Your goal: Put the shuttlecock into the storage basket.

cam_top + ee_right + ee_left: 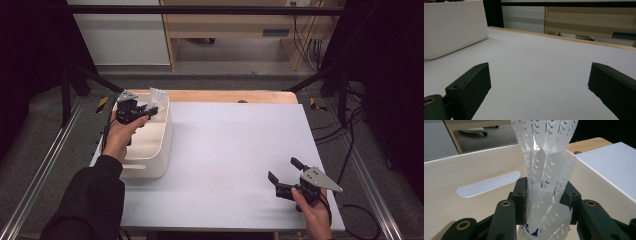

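From the high view, the left gripper (145, 113) holds a see-through plastic sleeve (156, 94) over the far end of the cream bin (165, 145). I think it is going in or coming out; I cannot tell which.

In the left gripper view, both jaws squeeze the sleeve (546, 170) tight. The bin (454, 195) looks empty inside.

In the right gripper view, the jaws stand wide apart with nothing between them, low over the white table (544, 65).

The cream plastic bin (159, 150) sits on the white tabletop (235, 150) at nine o'clock; the translucent perforated plastic sleeve (156, 94) stands over its twelve o'clock end
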`<state>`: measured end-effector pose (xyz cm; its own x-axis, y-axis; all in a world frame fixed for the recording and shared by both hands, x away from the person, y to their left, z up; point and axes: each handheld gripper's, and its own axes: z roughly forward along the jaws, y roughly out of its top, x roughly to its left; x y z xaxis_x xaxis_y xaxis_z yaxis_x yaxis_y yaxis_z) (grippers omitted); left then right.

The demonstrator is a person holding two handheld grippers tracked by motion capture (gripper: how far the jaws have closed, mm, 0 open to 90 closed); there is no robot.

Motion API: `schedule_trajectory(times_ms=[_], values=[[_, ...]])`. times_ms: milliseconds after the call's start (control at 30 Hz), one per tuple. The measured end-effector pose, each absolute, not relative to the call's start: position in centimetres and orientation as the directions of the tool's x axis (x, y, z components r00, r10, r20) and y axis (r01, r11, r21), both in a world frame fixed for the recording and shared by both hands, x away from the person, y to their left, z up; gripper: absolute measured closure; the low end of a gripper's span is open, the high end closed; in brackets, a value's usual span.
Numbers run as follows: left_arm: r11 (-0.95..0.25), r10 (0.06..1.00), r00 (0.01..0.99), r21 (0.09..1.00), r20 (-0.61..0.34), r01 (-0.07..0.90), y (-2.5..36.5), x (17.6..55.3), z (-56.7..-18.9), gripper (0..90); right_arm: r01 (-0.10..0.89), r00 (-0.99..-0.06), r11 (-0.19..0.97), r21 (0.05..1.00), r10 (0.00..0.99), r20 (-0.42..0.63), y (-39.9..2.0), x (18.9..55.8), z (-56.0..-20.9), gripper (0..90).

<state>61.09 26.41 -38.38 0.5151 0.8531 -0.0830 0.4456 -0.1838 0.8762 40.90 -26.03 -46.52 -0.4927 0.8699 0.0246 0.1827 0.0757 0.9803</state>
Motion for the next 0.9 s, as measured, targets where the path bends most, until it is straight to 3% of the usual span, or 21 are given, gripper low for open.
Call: schedule_trajectory(times_ms=[900], values=[[-0.188,0.847,0.524,0.876,-0.084,0.445,26.16,61.47,-38.87,57.1,0.186,-0.493,0.081,0.979,0.87,0.022,-25.96,40.94,-46.59,4.6]])
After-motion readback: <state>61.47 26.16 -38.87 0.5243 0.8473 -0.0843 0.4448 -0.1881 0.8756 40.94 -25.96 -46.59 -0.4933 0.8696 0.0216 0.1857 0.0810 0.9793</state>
